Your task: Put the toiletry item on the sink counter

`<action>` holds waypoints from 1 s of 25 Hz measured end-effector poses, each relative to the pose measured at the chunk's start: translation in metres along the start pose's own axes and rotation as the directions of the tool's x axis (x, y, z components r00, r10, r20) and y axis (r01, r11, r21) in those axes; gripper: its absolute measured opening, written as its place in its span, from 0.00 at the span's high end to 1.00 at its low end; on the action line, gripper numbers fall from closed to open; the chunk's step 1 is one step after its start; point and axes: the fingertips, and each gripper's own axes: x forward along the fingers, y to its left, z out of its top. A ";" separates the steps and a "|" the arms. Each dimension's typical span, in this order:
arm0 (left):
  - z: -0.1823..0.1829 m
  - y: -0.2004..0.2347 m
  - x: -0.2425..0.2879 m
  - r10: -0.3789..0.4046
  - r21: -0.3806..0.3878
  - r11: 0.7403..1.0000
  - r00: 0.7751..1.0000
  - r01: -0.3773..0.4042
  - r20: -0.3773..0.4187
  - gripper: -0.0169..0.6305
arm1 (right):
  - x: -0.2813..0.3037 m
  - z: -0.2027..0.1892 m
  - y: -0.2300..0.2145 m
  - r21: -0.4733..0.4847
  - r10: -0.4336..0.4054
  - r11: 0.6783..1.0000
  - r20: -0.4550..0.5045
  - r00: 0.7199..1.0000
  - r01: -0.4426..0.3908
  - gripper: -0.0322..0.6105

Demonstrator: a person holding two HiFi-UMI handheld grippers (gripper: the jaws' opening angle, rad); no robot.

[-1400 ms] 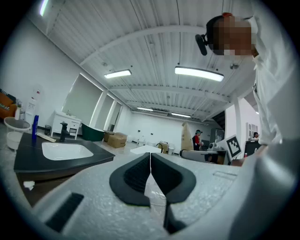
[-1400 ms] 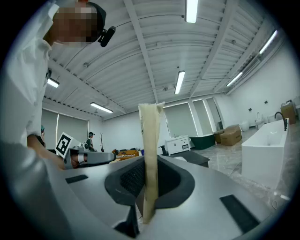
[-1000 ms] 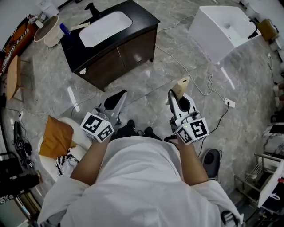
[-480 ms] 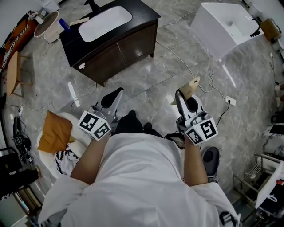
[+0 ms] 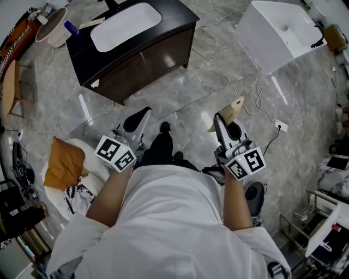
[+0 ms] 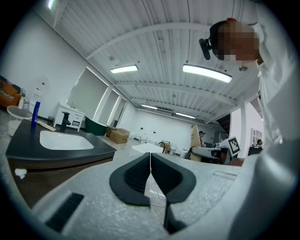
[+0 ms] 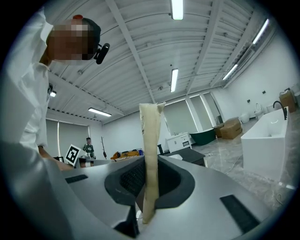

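Between your right gripper's point(image 5: 222, 121) jaws you are pinching the flat tan toiletry item point(image 5: 233, 108) upright, likely so it cannot slip on the way; the sink counter point(image 5: 76, 48) is standing well ahead. Your left gripper point(image 5: 136, 117) is idling, jaws pressed together on nothing.

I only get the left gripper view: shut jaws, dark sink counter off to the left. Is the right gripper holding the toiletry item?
Observer: Yes. The right gripper is shut on a thin tan item that sticks up above its jaws.
Operator: Are we at the counter?
Observer: No. In the head view the sink counter lies ahead and left, with marble floor between it and the item.
Operator: What's right of it?
Observer: A white tub, apart from the counter.
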 end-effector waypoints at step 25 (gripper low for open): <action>0.069 0.191 0.178 -0.115 -0.079 0.990 0.991 0.121 0.071 0.94 | 0.226 0.054 -0.113 -0.061 -0.051 0.997 -0.068 0.996 0.047 0.89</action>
